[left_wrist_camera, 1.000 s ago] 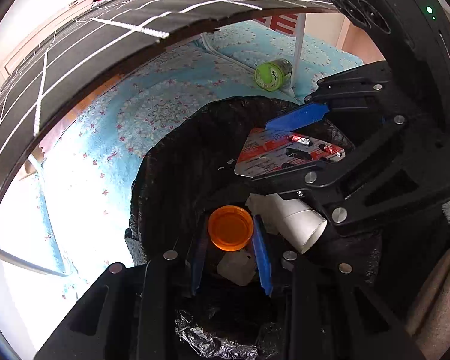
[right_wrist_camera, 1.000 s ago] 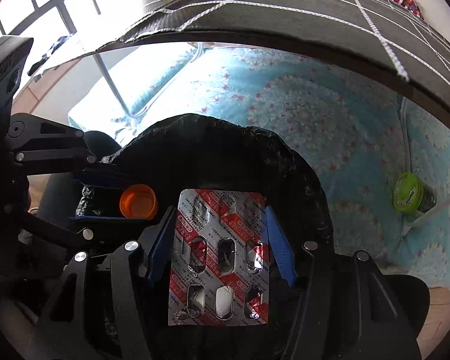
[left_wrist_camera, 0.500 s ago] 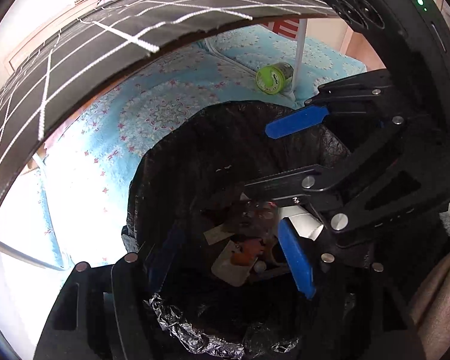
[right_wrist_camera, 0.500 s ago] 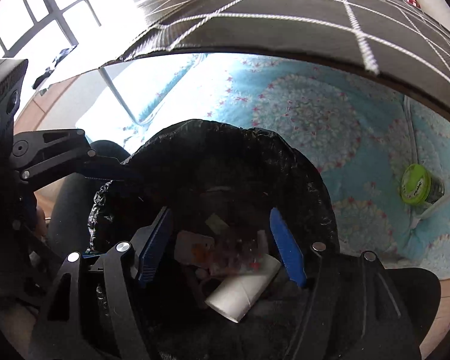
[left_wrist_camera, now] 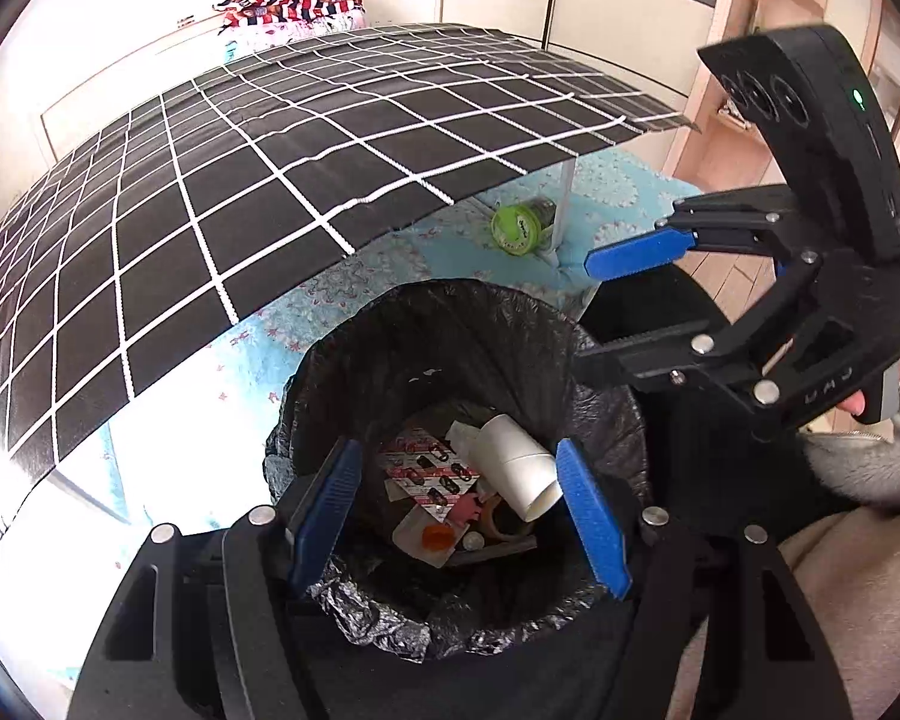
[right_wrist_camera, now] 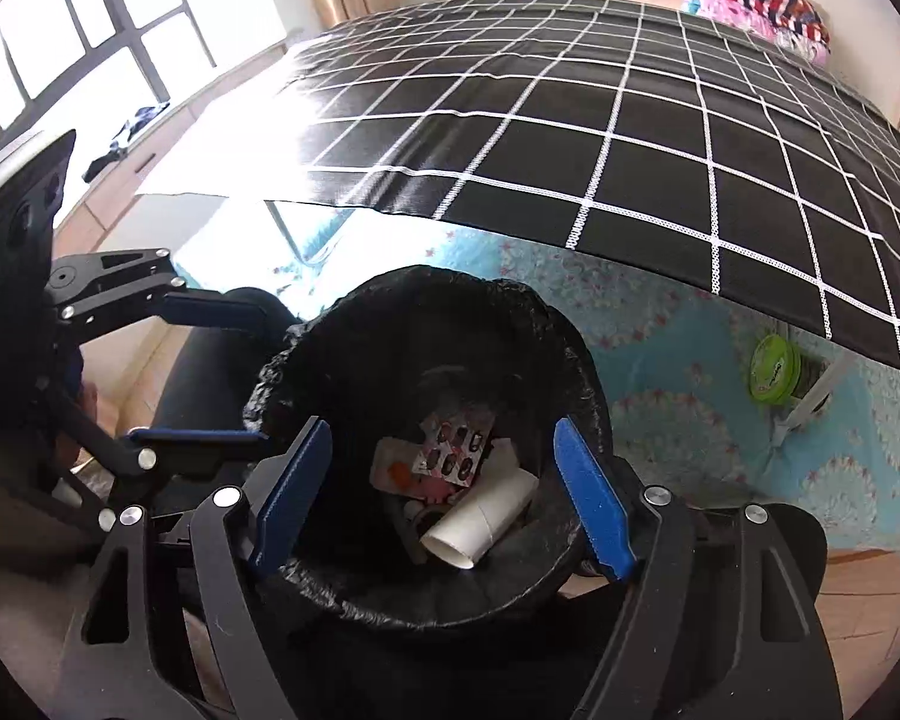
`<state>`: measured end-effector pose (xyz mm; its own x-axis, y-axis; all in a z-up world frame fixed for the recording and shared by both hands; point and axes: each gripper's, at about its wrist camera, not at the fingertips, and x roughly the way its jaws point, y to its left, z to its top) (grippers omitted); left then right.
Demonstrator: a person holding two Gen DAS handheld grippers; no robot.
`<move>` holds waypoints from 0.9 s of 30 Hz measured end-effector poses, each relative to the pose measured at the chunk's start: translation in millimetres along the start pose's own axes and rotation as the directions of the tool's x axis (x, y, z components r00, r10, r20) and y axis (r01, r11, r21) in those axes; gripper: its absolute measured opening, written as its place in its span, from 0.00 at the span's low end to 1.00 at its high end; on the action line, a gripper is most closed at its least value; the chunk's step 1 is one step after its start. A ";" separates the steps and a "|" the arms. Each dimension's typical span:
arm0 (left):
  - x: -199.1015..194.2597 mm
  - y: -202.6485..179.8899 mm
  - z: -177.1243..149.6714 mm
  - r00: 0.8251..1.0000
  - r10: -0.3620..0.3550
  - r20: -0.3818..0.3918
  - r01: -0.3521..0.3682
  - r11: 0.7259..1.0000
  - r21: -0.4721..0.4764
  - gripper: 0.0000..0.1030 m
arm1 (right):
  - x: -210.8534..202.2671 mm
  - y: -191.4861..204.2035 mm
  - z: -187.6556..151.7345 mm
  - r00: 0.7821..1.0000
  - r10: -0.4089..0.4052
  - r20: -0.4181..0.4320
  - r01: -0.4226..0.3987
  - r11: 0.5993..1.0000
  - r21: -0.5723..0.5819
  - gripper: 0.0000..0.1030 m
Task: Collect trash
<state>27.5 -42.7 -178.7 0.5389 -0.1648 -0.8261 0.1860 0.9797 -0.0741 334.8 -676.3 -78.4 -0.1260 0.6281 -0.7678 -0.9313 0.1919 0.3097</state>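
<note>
With both the left gripper and right gripper wide open and empty above the bin, the blister pack lying inside, we judge this drop done and must next reach the green jar on the floor beyond the bin.

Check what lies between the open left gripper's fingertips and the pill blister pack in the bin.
Nothing: left wrist view shows bare gap from left gripper down to blister pack in the bin.

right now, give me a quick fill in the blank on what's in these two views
1. The blister pack lies inside the ____.
2. The fingers of both grippers are ____.
3. The green-lidded jar lies on the floor beside a table ____.
4. The table's cloth is black with ____ grid lines.

Missing words: bin; open; leg; white
</note>
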 end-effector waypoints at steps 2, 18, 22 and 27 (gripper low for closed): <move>-11.2 -2.1 2.4 1.000 -0.010 0.010 0.010 1.000 -0.016 0.65 | -14.4 7.2 -2.5 1.000 0.010 0.004 -0.010 1.000 -0.020 0.79; -43.4 -24.1 7.9 0.999 -0.017 0.028 0.018 0.999 -0.041 0.90 | -71.3 34.9 -15.1 1.000 0.030 -0.001 -0.030 0.997 -0.070 0.91; -49.0 -26.8 6.8 0.999 -0.011 0.032 0.013 0.999 -0.040 0.90 | -78.9 36.6 -14.1 1.000 0.026 0.009 -0.025 0.996 -0.082 0.91; -51.6 -25.5 5.7 0.999 -0.009 0.048 0.011 0.999 -0.048 0.90 | -82.3 36.6 -13.5 0.999 0.036 0.017 -0.034 0.996 -0.080 0.91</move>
<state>-0.4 -59.8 -130.9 0.5759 -0.1791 -0.7977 0.1528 0.9821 -0.1102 306.5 -731.2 -11.4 -0.1534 0.6476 -0.7463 -0.9507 0.1092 0.2902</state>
